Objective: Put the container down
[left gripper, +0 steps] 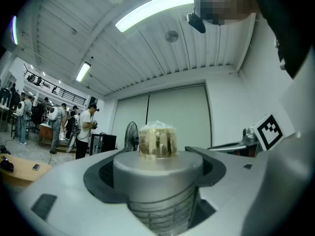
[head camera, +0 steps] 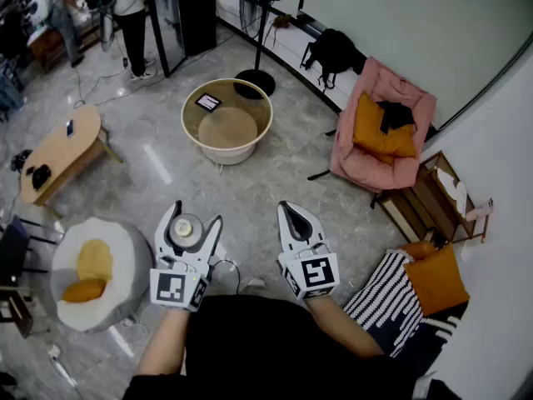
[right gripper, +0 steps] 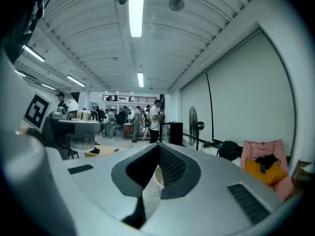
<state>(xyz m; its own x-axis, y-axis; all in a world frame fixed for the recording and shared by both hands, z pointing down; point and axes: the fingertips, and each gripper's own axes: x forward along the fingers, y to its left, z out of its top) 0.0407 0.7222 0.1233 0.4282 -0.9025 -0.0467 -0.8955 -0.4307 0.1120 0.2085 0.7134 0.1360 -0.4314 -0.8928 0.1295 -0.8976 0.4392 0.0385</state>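
The container is a clear ribbed tub with a grey lid and a clear yellowish knob on top. It sits between the jaws of my left gripper, which stand wide and are shut on its sides, holding it in the air at waist height above the floor. The left gripper view shows the container filling the middle, upright. My right gripper hovers beside it on the right with its jaws together and nothing between them. In the right gripper view the container appears at the left.
A round tub-shaped table stands ahead on the marble floor, with a fan stand behind it. A wooden low table and a white beanbag are at left. A pink chair, wooden shelf and striped cushion are at right.
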